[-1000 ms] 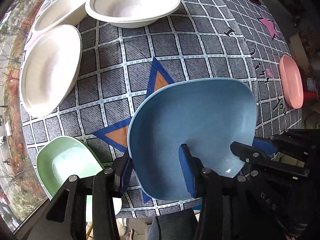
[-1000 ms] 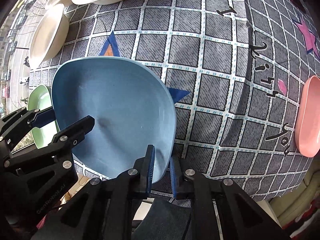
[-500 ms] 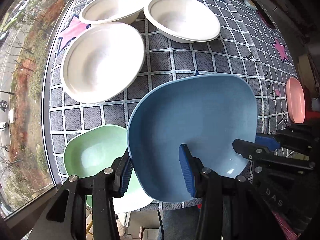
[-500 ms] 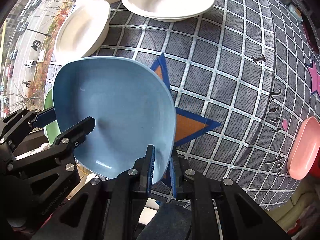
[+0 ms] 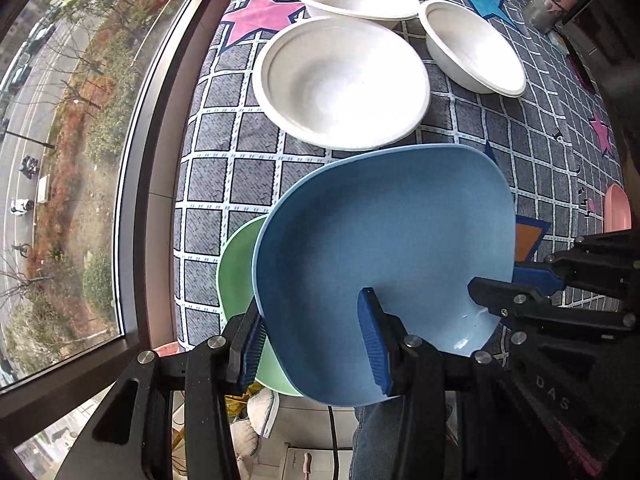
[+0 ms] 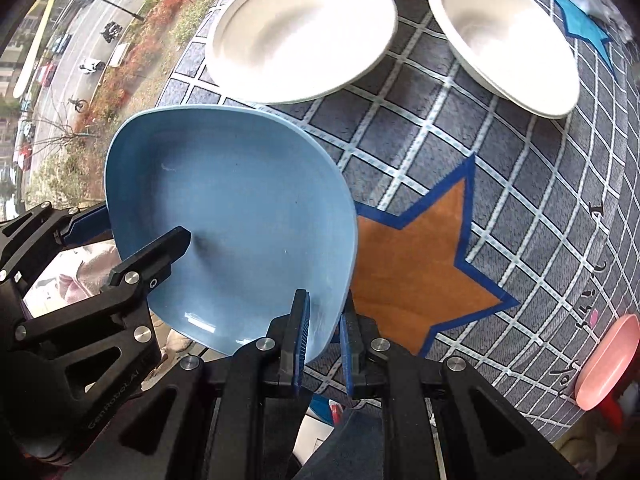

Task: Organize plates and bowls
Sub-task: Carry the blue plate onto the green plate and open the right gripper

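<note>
While both grippers' fingers [image 5: 372,344] [image 6: 300,332] grasp the empty blue plate [image 5: 384,264], it overlaps the green plate [image 5: 234,276].

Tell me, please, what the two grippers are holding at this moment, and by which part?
Both hold the blue plate by its rim: the left gripper on the near left edge, the right gripper on the near right edge.
</note>
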Motion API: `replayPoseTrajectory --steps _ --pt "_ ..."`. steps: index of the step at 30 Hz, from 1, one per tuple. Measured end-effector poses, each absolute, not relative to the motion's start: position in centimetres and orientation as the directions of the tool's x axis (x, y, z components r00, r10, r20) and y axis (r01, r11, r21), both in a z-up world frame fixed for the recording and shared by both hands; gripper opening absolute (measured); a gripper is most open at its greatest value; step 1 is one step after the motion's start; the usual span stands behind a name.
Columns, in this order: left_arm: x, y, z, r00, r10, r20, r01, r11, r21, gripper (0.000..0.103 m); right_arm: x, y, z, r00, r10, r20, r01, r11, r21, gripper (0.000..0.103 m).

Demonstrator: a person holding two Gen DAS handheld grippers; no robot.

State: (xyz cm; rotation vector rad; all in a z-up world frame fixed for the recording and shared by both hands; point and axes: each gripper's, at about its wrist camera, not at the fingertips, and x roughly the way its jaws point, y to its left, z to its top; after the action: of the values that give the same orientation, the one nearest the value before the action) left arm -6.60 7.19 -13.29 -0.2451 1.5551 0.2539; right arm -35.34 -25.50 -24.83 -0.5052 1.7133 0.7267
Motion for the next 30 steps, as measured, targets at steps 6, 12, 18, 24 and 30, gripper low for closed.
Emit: replayPoseTrajectory --steps 6,12,18,24,30 --pt "-7.4 8.6 -14.5 -0.028 0.011 -1.0 -0.362 0.932 0.02 0.048 -33.5 -22.4 -25.2 -0.283 0.009 -0.959 -0.683 0.701 0.207 0.017" --pt "-8.7 9.1 -15.2 -0.054 0.03 -0.998 -0.39 0.92 0.049 0.072 -32.9 -18.8 -26.1 -0.312 0.016 -0.95 -0.662 0.713 0.229 0.018" --pt "-9.8 11.4 -16.2 -0.076 0.058 -0.995 -0.434 0.897 0.085 0.081 -31.1 -17.8 -25.9 -0.267 0.008 -0.964 -0.633 0.753 0.182 0.081" --pt "-9.5 11.6 -16.3 -0.069 0.063 -0.996 -0.43 0.898 0.087 0.081 -30.0 -19.5 -26.5 -0.278 0.016 -0.961 -0.547 0.819 0.172 0.097" --pt "-8.3 9.4 -15.4 -0.05 0.057 -0.997 -0.355 0.932 0.071 0.082 -29.1 -21.5 -27.2 -0.301 0.036 -0.953 -0.458 0.871 0.177 0.098"
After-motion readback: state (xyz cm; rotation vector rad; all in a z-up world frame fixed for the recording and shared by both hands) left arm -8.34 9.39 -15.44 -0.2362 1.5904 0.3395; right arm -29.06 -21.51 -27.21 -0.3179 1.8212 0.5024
